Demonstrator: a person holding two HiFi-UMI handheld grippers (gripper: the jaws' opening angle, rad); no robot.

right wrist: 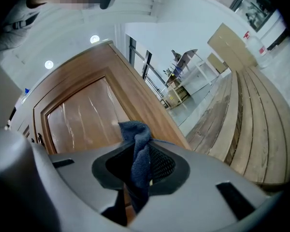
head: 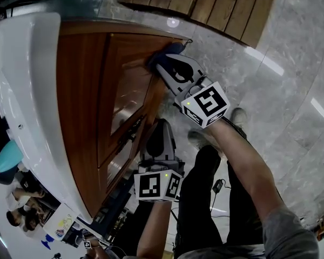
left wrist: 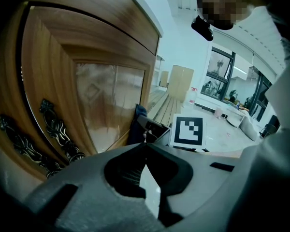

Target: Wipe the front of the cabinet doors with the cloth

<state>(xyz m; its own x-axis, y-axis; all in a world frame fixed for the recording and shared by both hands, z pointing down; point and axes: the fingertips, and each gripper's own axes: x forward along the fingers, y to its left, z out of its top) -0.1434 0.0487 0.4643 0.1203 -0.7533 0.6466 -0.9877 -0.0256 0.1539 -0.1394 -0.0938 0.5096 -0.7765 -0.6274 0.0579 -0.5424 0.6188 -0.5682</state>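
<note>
The wooden cabinet door (head: 124, 85) has a glass panel (left wrist: 108, 100) and ornate dark handles (left wrist: 58, 129). A dark blue cloth (head: 163, 52) is pressed against the door's far side frame. My right gripper (head: 163, 63) is shut on that cloth (right wrist: 137, 151), which bunches up between its jaws in front of the door frame (right wrist: 135, 95). My left gripper (head: 159, 127) hovers lower, close to the door handles (head: 132, 127). Its jaws meet with nothing between them (left wrist: 145, 148). The right gripper's marker cube (left wrist: 188, 131) and the cloth (left wrist: 139, 116) show beyond it.
A white countertop (head: 27, 63) caps the cabinet. A slatted wooden platform (head: 205, 4) lies on the marble floor (head: 281, 80) beyond the door. The person's legs and shoes (head: 237, 115) stand right of the cabinet, with a cable (head: 218, 186) on the floor.
</note>
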